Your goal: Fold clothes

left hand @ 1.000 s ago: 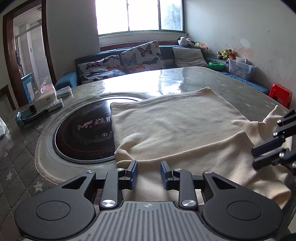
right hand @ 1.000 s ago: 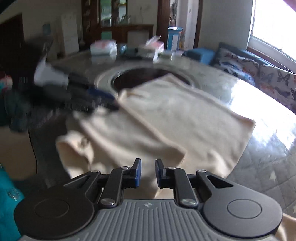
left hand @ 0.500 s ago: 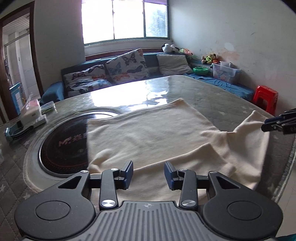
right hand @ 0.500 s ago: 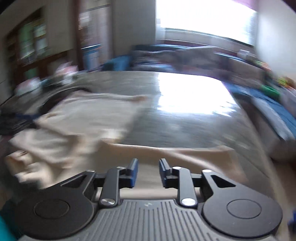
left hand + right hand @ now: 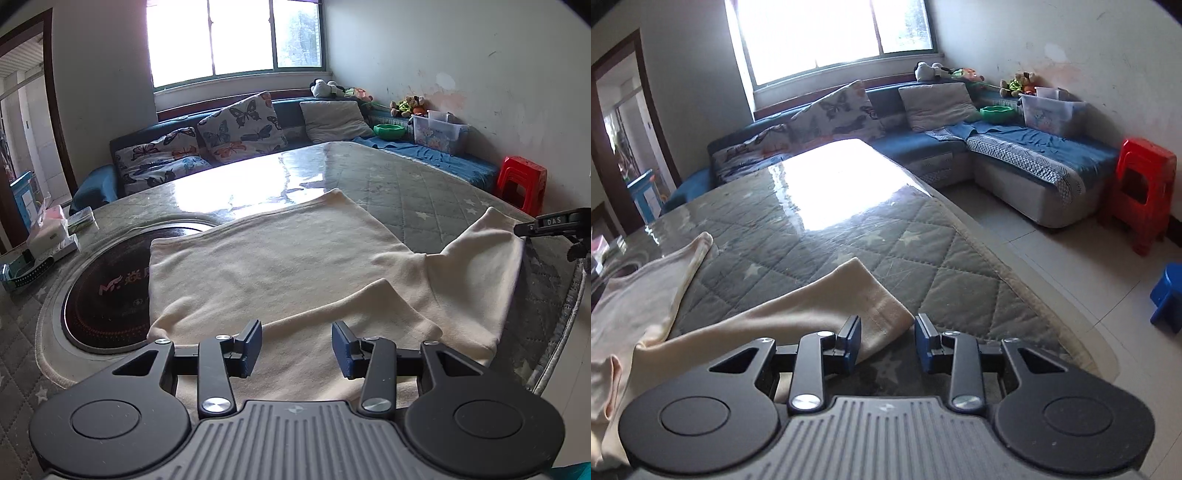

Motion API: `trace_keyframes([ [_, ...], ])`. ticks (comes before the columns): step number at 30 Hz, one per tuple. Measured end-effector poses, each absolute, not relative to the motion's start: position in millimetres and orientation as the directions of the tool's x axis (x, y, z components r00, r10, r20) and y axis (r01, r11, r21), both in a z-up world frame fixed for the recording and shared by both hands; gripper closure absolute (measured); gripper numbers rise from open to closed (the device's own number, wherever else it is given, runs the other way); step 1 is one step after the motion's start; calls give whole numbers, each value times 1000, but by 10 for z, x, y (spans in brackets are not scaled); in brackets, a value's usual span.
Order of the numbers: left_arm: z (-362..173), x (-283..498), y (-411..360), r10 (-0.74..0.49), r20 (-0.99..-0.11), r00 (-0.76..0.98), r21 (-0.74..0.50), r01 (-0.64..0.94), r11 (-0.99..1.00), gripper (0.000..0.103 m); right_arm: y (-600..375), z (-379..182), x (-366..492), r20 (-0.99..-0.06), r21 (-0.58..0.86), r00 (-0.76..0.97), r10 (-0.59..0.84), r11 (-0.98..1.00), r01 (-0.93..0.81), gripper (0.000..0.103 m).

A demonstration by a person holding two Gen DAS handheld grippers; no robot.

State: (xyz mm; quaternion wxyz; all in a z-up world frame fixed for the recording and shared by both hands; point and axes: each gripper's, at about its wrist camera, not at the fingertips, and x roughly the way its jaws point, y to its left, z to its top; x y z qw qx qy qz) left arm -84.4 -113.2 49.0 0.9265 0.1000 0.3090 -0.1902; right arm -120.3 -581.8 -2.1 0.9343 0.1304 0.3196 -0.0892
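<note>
A home, by the look of it a living room that also serves for meals. A blue corner sofa [image 5: 1027,155] runs under a wide window [image 5: 236,37], with butterfly-print cushions [image 5: 242,127] and soft toys [image 5: 325,88] along its back. A clear storage box [image 5: 439,133] and a green bowl [image 5: 389,130] sit on the sofa. A red plastic stool [image 5: 1141,192] and a small blue one [image 5: 1169,295] stand on the tiled floor. The large table [image 5: 923,258] has a quilted star cover and a round inset, perhaps a hotplate [image 5: 107,288]. A wooden-framed doorway [image 5: 22,110] opens on the left.
</note>
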Motion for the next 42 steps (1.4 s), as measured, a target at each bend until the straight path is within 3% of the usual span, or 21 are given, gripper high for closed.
trace_keyframes([
  [1, 488, -843, -1148, -291, -612, 735, 69, 417, 906, 57, -5828, 0, -1222, -612, 191, 786, -85, 949, 251, 72],
  [3, 476, -843, -1188, -293, -615, 732, 75, 424, 902, 56, -5850, 50, -1267, -594, 199, 800, -88, 947, 252, 95],
  [5, 460, -849, -1235, -296, -618, 728, 82, 434, 897, 56, -5872, 101, -1311, -575, 207, 813, -92, 945, 253, 98],
  [18, 465, -910, -1207, -304, -598, 741, 76, 431, 899, 53, -5772, 549, -1480, -495, 201, 866, -66, 961, 189, 99],
  [28, 600, -1041, -420, -148, -532, 834, 72, 219, 973, 52, -4658, 1294, -1320, -387, 175, 870, 306, 951, -256, 99],
  [35, 543, -1234, -31, -91, -520, 849, 29, 124, 992, 52, -3414, 1302, -961, -430, 122, 728, 535, 833, -540, 99],
  [42, 475, -1323, 174, -59, -536, 842, 5, 72, 997, 52, -2614, 968, -918, -524, 118, 579, 624, 727, -676, 98],
])
